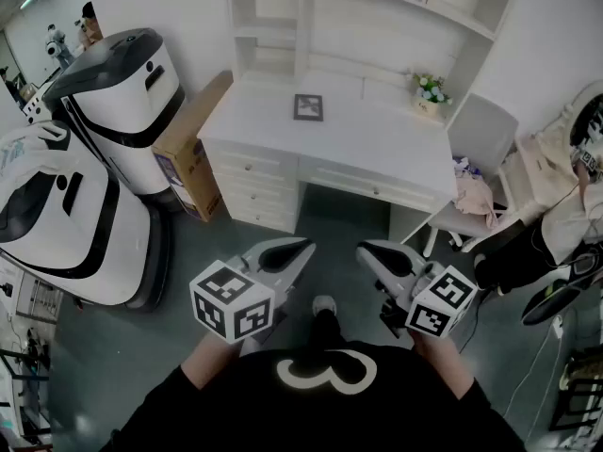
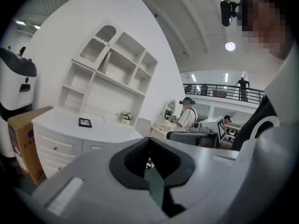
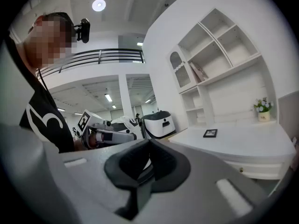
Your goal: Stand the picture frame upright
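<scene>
White-painted wooden desk [image 1: 377, 149] with a shelved hutch stands ahead of a person in a black shirt, who holds a two-jaw gripper in each hand above a grey floor. The small dark-edged picture frame [image 1: 308, 107] lies flat on the desk top, toward its back left, well apart from both grippers. The left gripper [image 1: 303, 246] has its jaws clenched together with nothing between them; the right gripper [image 1: 366, 250] is likewise clenched and empty. Both point toward the desk, near each other in front of the person. A small pot of white and green flowers [image 1: 431, 92] stands at the desk's back right. A brown cardboard box [image 1: 193, 149] leans against the desk's left end, beside two rounded white-and-black machines [image 1: 122, 92]. A pale chair [image 1: 480, 130] carrying pink cloth stands at the desk's right.
</scene>
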{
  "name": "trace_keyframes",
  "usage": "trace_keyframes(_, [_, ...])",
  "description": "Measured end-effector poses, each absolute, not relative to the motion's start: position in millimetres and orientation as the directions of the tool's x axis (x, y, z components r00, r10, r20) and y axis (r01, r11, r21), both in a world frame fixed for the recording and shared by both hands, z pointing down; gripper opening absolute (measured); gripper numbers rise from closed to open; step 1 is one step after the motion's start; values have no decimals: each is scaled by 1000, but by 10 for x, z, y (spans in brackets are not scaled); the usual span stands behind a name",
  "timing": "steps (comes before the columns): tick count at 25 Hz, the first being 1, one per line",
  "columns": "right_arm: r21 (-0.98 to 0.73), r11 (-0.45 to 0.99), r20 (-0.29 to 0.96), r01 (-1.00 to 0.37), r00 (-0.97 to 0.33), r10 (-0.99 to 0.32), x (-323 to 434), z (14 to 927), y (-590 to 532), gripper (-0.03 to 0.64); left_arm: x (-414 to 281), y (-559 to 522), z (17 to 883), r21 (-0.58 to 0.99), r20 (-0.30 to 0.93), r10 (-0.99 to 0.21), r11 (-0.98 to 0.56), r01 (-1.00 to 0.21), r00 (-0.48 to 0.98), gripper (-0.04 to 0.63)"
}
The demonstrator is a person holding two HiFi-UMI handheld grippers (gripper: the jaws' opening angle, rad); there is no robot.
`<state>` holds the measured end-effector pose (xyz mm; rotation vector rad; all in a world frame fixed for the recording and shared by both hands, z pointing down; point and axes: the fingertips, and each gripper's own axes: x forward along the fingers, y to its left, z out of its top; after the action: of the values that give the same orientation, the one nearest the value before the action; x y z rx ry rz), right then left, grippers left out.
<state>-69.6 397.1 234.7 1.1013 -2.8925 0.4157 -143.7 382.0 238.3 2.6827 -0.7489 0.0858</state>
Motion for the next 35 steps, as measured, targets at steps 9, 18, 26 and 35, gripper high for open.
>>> trace_keyframes(9, [-281, 703, 97, -654, -748, -657, -272, 2400, 3542, 3, -1112, 3408, 2419, 302, 186, -512, -782, -545, 838, 9])
trace_keyframes(18, [-366, 686, 109, -629, -761, -640, 190, 2762, 2390, 3, -758, 2324, 2662, 304, 268, -547, -733, -609, 793, 9])
trace_keyframes(26, [-426, 702, 126, -571, -806, -578, 567, 2956, 1312, 3, -234, 1231, 2848, 310, 329, -560, -696, -647, 760, 9])
trace_keyframes(35, [-387, 743, 145, -546, -832, -536, 656, 2974, 721, 3, -231, 668, 2992, 299, 347, -619, -639, -709, 704, 11])
